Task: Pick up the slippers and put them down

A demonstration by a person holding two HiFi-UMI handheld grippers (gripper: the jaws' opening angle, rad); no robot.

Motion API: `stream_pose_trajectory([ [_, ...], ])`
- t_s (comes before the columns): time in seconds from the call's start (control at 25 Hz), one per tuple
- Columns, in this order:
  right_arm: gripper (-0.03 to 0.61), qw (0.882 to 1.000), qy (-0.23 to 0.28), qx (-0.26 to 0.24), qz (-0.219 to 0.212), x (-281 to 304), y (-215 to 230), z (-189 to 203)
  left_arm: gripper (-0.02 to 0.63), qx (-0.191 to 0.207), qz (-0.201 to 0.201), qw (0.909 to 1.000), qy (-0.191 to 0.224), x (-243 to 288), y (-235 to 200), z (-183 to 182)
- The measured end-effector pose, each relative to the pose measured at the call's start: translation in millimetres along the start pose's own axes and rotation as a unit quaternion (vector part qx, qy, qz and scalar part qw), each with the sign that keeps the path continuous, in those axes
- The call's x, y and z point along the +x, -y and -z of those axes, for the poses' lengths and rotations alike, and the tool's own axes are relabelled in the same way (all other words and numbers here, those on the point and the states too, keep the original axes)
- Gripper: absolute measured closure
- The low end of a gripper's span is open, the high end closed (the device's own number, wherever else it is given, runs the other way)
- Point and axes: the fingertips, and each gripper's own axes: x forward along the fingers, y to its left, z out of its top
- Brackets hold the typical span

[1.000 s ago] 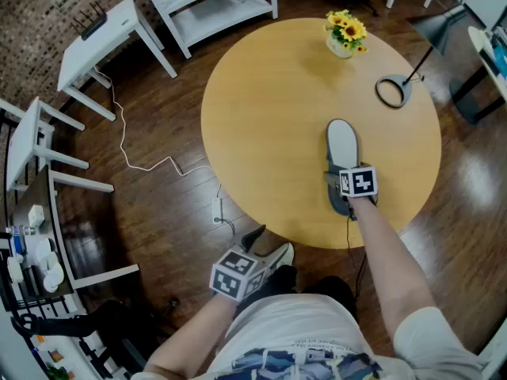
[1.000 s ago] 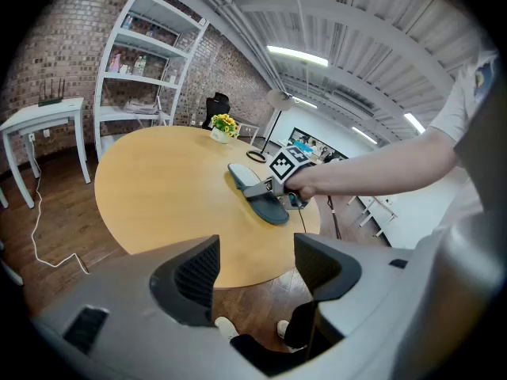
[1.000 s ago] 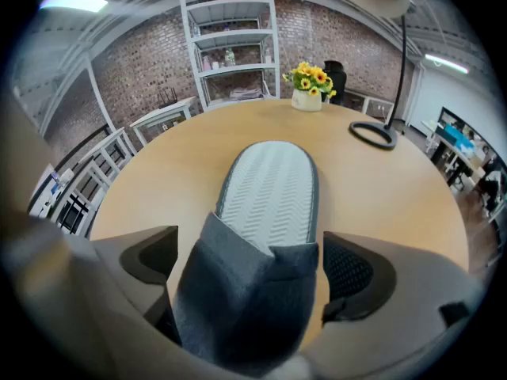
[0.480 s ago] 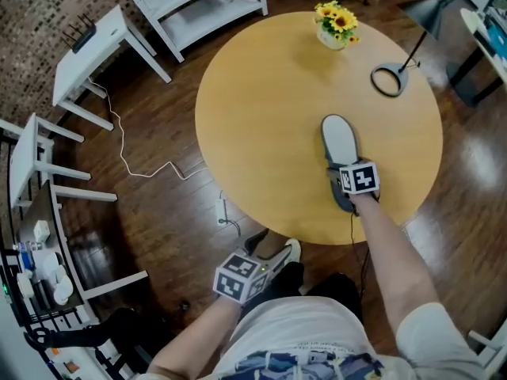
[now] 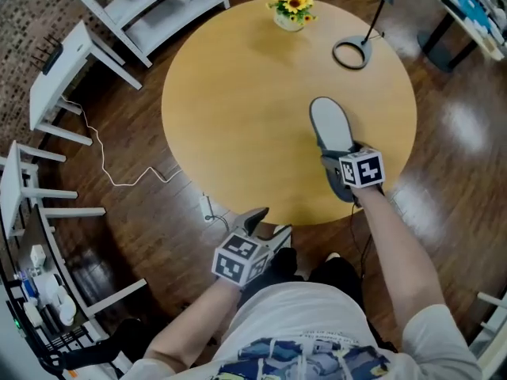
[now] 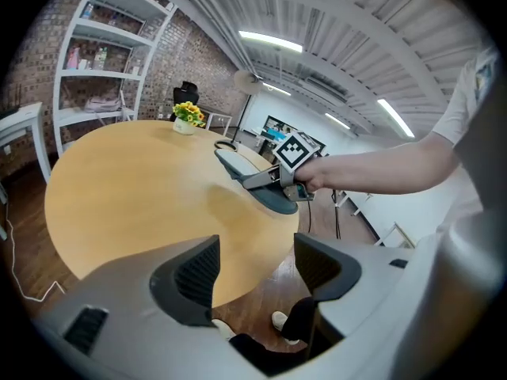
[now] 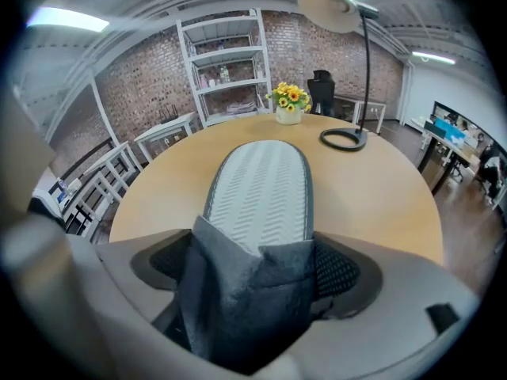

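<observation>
A grey slipper (image 5: 331, 125) with a pale ribbed insole (image 7: 265, 188) lies along the right side of the round wooden table (image 5: 238, 93), toe pointing away from me. My right gripper (image 5: 339, 167) has its jaws closing on the slipper's dark fabric upper, which is bunched between the pads (image 7: 337, 271). In the left gripper view the slipper (image 6: 273, 199) hangs tilted just above the tabletop, near end low. My left gripper (image 5: 268, 224) is open and holds nothing, off the table's near edge above the floor. Only one slipper is in view.
A pot of yellow flowers (image 5: 291, 5) and a lamp's ring base (image 5: 351, 54) stand at the table's far side. White shelves (image 5: 150, 6) and a white bench (image 5: 67, 62) are at the left. A white cable (image 5: 135, 176) trails over the dark wooden floor.
The right gripper's jaws have closed onto the slipper's upper and the slipper has come up off the tabletop. The left gripper has shifted slightly beside the table's near edge.
</observation>
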Motion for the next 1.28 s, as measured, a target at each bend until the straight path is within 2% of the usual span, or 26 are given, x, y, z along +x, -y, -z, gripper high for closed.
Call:
stream_pose_trajectory([
  [0.2,0.100,0.999,0.033,0.028,0.018,-62,36,18,0.330,0.047,0.043,0.9978,-0.020,32,49,-4],
  [0.4,0.100,0.995,0.051,0.073,0.054,-124,121,67,0.330,0.097,0.093,0.9893,-0.057,87,123,-5],
  [0.56,0.100,0.989,0.059,0.110,0.082,-171,204,127,0.330,0.133,0.118,0.9803,-0.086,138,194,-6],
  [0.72,0.100,0.982,0.050,0.153,0.100,-195,295,205,0.330,0.137,0.125,0.9760,-0.114,193,261,3],
  [0.88,0.100,0.978,0.030,0.175,0.112,-193,396,284,0.330,0.142,0.118,0.9698,-0.160,270,315,23],
  [1.08,0.100,0.971,0.016,0.207,0.122,-161,508,371,0.330,0.136,0.121,0.9617,-0.205,368,365,53],
  [1.28,0.100,0.958,0.004,0.260,0.122,-73,576,471,0.330,0.150,0.133,0.9456,-0.256,450,369,96],
])
